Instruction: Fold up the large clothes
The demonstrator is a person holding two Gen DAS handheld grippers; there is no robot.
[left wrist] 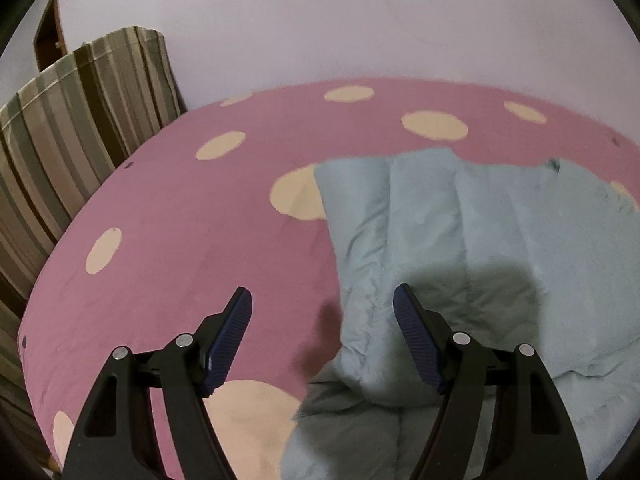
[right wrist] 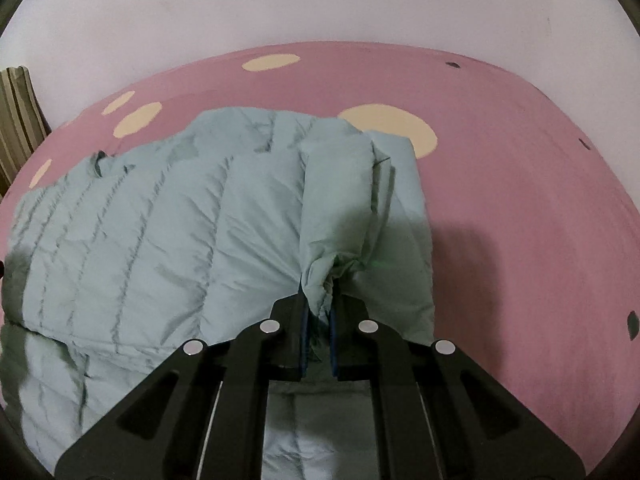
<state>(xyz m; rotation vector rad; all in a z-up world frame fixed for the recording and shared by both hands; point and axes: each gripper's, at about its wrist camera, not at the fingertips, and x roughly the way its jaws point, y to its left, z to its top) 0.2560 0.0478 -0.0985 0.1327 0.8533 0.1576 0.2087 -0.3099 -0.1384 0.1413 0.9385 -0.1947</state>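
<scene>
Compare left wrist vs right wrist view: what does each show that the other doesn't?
Left wrist only: the left gripper open above the jacket's edge, and a brown door behind the striped cushion. Right wrist only: the right gripper shut on a bunched sleeve, and the jacket's quilted stitching. Both: the pale blue jacket on the pink spotted sheet, the wall, the cushion.

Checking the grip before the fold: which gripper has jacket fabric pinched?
The right gripper, shut on the jacket; the left gripper hangs open, holding nothing.
</scene>
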